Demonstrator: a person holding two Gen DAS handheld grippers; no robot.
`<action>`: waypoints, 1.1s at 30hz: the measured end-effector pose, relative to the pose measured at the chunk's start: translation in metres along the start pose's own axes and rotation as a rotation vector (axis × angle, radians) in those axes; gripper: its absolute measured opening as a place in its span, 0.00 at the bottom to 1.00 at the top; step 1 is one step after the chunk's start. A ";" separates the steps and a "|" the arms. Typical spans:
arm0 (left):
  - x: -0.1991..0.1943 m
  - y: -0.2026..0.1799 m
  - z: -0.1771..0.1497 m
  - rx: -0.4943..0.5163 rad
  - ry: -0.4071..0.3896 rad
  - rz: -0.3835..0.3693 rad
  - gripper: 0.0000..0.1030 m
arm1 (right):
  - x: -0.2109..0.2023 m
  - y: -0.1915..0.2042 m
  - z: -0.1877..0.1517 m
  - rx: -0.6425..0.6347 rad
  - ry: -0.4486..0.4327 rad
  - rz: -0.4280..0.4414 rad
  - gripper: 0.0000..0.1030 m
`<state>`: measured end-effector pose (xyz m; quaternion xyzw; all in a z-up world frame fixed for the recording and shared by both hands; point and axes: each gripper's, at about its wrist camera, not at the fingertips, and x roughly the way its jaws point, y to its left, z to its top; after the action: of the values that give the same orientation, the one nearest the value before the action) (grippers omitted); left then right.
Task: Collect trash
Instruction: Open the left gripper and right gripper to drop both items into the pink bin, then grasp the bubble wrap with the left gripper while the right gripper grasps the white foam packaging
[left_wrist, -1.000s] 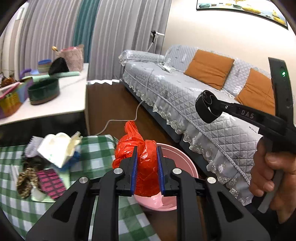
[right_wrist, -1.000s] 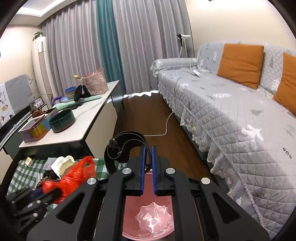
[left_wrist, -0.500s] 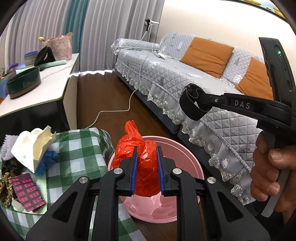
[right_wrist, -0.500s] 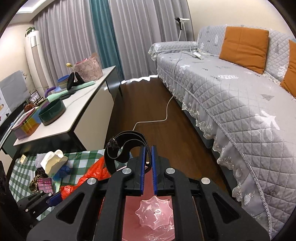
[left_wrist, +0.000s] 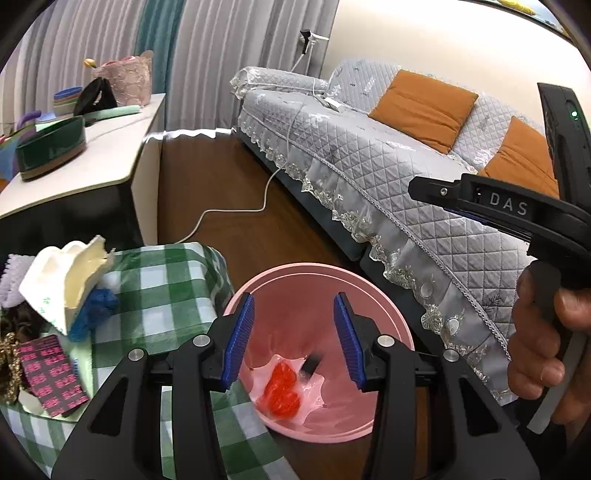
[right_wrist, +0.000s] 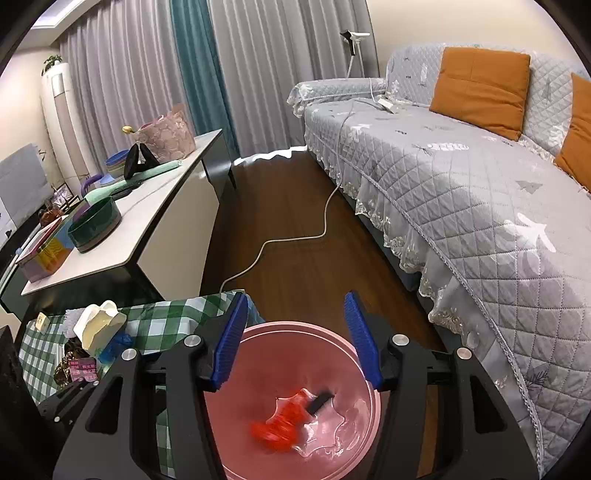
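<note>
Both grippers (left_wrist: 293, 334) (right_wrist: 295, 338) spread above pink bin (left_wrist: 391, 314), red bag (left_wrist: 282, 387) inside

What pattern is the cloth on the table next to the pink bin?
Green-and-white check. The cloth shows best in the left wrist view.

grey sofa (right_wrist: 461, 177) w/ orange cushions (right_wrist: 480, 70) | white cable (right_wrist: 295, 236) on floor | green bowl (right_wrist: 94, 223) on sideboard (right_wrist: 147, 218)
</note>
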<state>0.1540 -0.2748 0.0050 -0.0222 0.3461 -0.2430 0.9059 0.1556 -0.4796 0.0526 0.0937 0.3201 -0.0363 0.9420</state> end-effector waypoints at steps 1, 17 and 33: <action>-0.004 0.001 0.000 0.001 -0.003 0.002 0.42 | -0.001 0.001 0.000 0.001 -0.003 0.002 0.54; -0.081 0.049 -0.004 -0.066 -0.086 0.087 0.42 | -0.035 0.063 -0.001 -0.062 -0.102 0.102 0.44; -0.132 0.152 -0.012 -0.200 -0.139 0.249 0.36 | -0.009 0.157 -0.015 -0.105 -0.019 0.311 0.20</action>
<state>0.1263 -0.0797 0.0459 -0.0861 0.3054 -0.0913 0.9439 0.1594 -0.3224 0.0705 0.0924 0.2944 0.1259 0.9428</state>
